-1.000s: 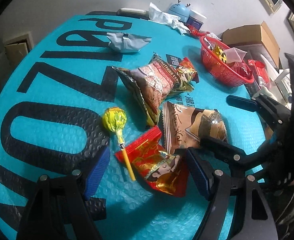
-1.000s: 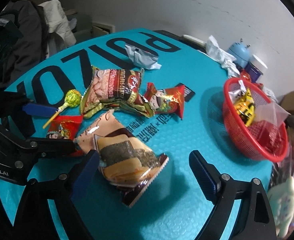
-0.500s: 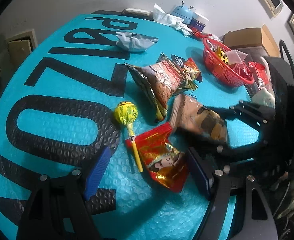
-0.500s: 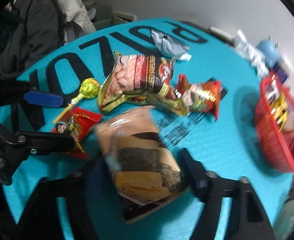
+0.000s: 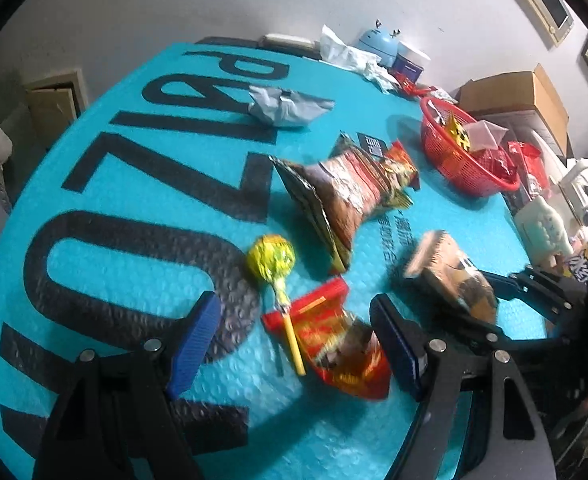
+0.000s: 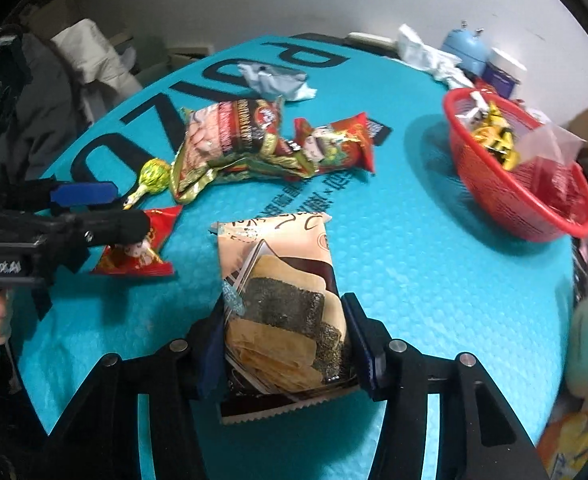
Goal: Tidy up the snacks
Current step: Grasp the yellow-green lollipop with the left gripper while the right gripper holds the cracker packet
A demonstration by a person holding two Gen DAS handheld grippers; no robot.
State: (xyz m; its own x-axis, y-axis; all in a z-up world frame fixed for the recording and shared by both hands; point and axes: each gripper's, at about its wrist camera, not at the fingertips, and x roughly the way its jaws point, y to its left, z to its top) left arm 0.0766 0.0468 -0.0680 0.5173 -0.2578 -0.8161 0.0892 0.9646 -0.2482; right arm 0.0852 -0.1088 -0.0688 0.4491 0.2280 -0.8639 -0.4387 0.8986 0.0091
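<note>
My right gripper (image 6: 283, 344) is shut on a brown seaweed-cracker packet (image 6: 277, 296) and holds it above the teal mat; the packet also shows in the left wrist view (image 5: 450, 276). My left gripper (image 5: 294, 340) is open, its jaws either side of a small red snack packet (image 5: 334, 344) and the stick of a yellow lollipop (image 5: 271, 260). A large brown nut bag (image 5: 346, 192) and another red packet (image 6: 334, 146) lie mid-mat. A red basket (image 6: 534, 216) with snacks stands at the right.
A crumpled grey wrapper (image 5: 285, 108) lies at the far side of the mat. White tissue, a blue round object (image 6: 464, 46) and a small tub sit at the back edge. Cardboard boxes (image 5: 522, 96) and clutter stand beyond the basket.
My right gripper closed on the seaweed-cracker packet and lifted it off the mat. My left gripper stayed open and drew back slightly from the red packet and lollipop.
</note>
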